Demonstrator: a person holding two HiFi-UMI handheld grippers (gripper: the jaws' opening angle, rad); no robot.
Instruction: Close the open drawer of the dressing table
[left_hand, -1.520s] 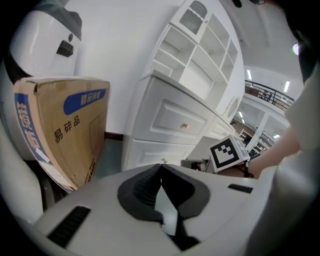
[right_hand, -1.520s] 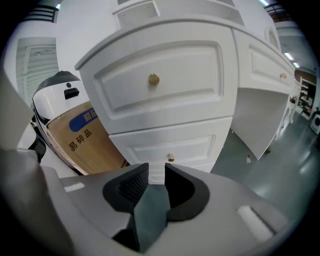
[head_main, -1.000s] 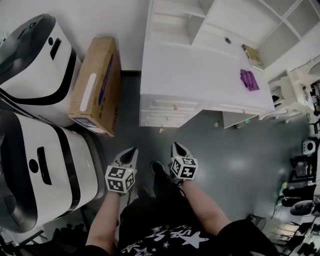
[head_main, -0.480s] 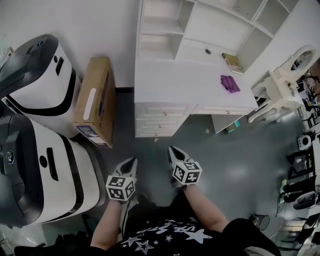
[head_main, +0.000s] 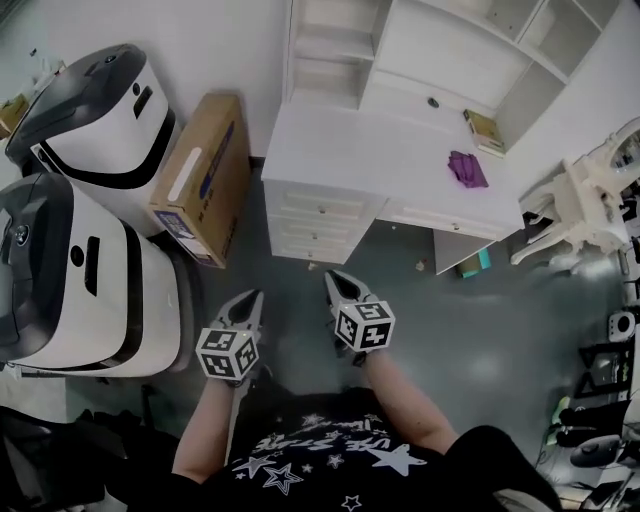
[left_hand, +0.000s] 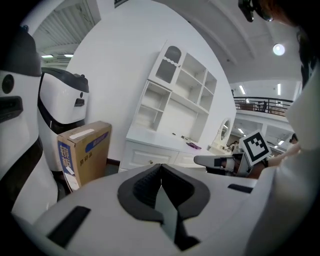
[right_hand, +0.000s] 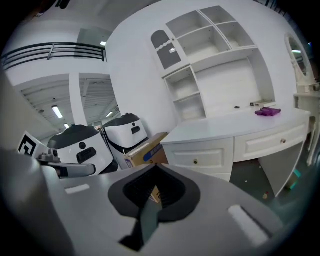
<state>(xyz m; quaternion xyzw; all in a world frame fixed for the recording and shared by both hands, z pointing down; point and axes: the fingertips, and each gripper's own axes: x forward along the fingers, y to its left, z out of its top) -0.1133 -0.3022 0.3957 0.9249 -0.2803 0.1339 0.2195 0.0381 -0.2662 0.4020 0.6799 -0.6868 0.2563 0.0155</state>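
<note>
Left gripper (head_main: 250, 303) was clenched, nothing between its jaws; right gripper (head_main: 340, 285) was likewise closed and empty; both were held above the grey floor (head_main: 450, 330), side by side, pointing toward the dressing table (head_main: 390, 150) and well apart from it; its drawer fronts (head_main: 318, 212) appeared flush; a purple cloth (head_main: 466, 168) lay on its top; a cardboard box (head_main: 200, 175) stood just beside its left end.

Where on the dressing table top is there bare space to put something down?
The tabletop is bare from its left edge across to the purple cloth. Its right end is busier: the cloth, a small book and a dark speck by the back wall.
</note>
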